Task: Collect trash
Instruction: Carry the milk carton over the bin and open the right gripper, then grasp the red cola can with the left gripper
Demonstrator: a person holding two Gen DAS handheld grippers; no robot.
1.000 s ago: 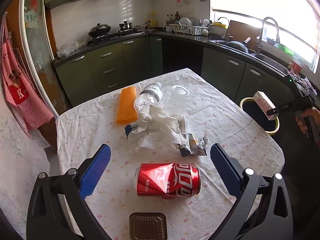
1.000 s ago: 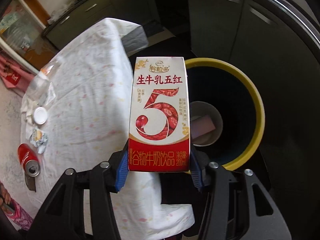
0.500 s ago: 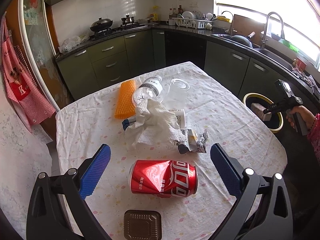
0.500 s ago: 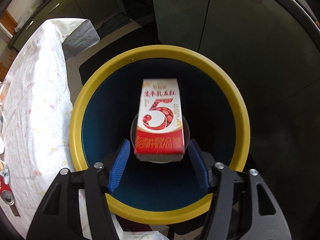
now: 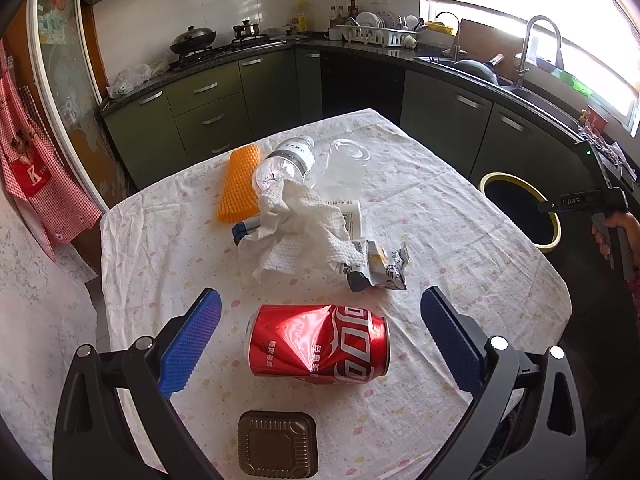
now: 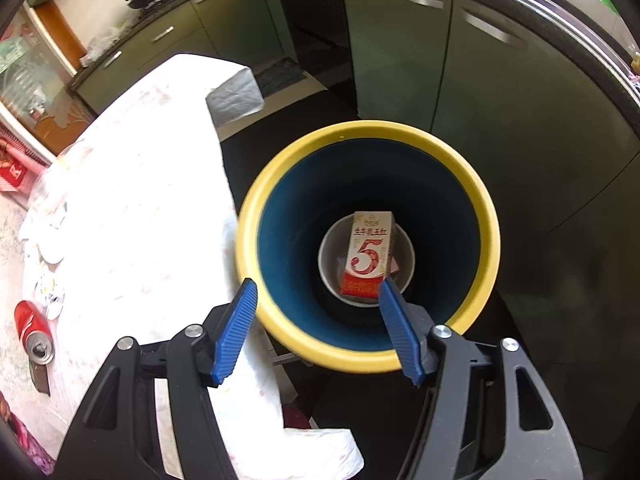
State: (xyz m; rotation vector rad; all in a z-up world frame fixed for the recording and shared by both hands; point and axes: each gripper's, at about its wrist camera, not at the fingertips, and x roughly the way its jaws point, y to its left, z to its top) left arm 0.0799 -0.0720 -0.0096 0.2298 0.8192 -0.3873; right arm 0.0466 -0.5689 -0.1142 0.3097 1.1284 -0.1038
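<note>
The left gripper [image 5: 320, 320] is hovering low in the frame with its blue pads wide apart, gripping nothing. Between the pads, a dented red can [image 5: 318, 345] is lying on its side on the table [image 5: 460, 240], clear of both. A brown square lid [image 5: 277, 443] is sitting below the can. Above centre, a crumpled paper towel [image 5: 298, 228], a torn wrapper [image 5: 378, 266], a clear bottle [image 5: 284, 162] and an orange sponge [image 5: 239, 183] are lying clustered.

The right gripper [image 6: 318, 330] is hanging over the yellow-rimmed bin [image 6: 490, 240], pads spread wide and empty. A red-and-white carton [image 6: 368, 254] is lying at the bin's bottom, centre right of the frame, apparently resting in a pale round container, though the depth is making that uncertain.
</note>
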